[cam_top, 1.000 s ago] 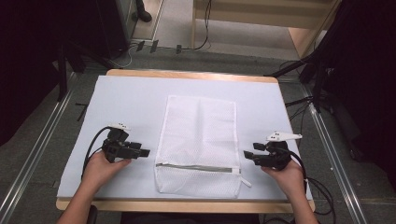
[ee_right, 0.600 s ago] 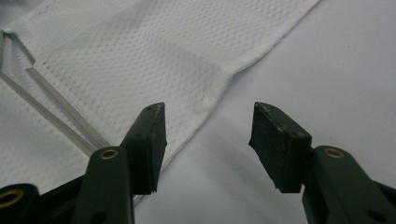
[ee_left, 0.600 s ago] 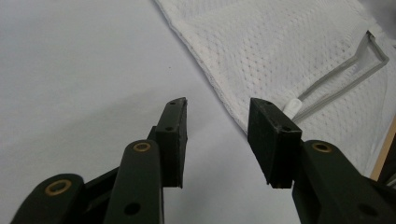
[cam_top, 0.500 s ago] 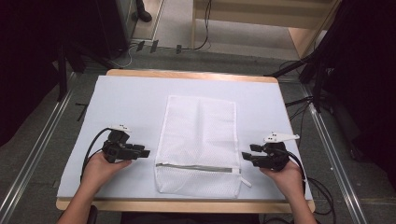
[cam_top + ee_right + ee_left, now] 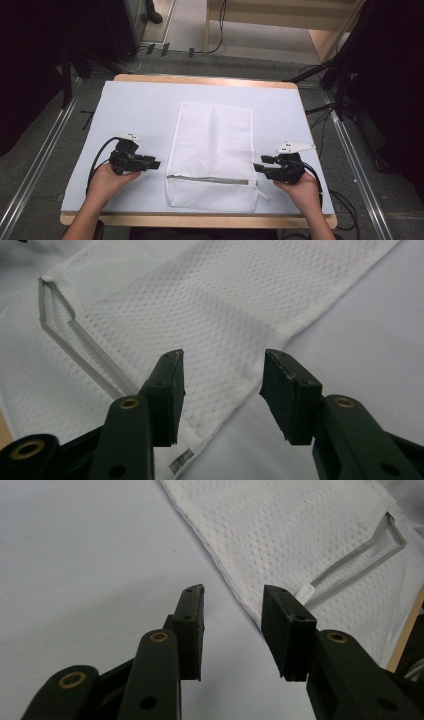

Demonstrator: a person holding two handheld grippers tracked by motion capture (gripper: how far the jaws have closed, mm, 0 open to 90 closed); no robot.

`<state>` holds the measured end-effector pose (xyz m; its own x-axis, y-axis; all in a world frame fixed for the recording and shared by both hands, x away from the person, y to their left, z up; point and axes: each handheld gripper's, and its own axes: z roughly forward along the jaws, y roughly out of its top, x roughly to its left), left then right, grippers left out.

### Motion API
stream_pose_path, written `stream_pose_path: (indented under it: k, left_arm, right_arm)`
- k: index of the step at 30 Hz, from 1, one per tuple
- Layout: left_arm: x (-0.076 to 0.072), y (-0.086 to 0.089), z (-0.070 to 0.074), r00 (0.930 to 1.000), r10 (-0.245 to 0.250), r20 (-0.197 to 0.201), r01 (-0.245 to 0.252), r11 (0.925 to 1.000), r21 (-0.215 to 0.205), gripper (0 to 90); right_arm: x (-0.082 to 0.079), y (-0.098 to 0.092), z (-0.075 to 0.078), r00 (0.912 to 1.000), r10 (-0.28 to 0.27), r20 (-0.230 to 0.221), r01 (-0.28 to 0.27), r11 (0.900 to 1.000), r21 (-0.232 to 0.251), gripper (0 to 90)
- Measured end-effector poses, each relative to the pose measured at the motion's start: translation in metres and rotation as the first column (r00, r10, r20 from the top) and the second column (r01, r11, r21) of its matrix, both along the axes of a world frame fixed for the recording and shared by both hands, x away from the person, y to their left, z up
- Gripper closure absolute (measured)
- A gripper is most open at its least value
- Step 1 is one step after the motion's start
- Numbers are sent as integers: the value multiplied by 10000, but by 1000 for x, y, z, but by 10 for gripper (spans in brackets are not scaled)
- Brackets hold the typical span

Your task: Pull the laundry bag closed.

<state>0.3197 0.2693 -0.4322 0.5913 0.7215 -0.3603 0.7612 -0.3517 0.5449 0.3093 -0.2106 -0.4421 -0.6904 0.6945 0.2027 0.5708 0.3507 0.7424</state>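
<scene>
Mesh bag (image 5: 211,152), white, lies flat at mid-table on the pale blue mat (image 5: 140,115), long axis running away from the person. Grey zipper (image 5: 210,179) crosses it near the near end; a small white pull tab shows at the zipper's right end.

Handling, judged: thin net fabric, very light, limp, no stiffness of its own. It will sag and fold once lifted, and a single layer may slide off the other under a pinch. Not fragile. Best holds look like the stitched side hems or the near corners, where the fabric is doubled; the zipper tape is the one firmer line.

Left gripper (image 5: 232,615): jaws apart, nothing between them, hovering just off the bag's left hem, aimed toward the zipper end. Seen from above it sits left of the bag, near but apart.

Right gripper (image 5: 222,377): jaws apart, empty, straddling the right hem above the fabric; contact cannot be told.

Wooden table (image 5: 200,80) edge shows beyond the mat.
</scene>
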Motion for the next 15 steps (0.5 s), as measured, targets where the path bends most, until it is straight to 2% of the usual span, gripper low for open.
stream_pose_path:
  k: [2, 6, 9, 15]
  left_arm:
    - [0, 0, 0, 9999, 76, -147, -77, 9999, -109, 619]
    - [-1, -1, 1, 9999, -33, -167, 30, 9998, -174, 657]
    - [-2, -2, 1, 9999, -76, -135, 73, 9997, -217, 677]
    - [-3, -3, 3, 9999, -86, -58, 84, 9995, -291, 742]
  right_arm:
    - [-1, 3, 1, 9999, 158, -18, -158, 9999, -31, 548]
    - [-1, 9, 3, 9995, 307, -62, -307, 9995, 125, 570]
    - [-1, 13, 4, 9990, 417, -147, -413, 9988, 253, 582]
    - [-2, 21, 6, 9977, 671, -42, -670, 9975, 208, 628]
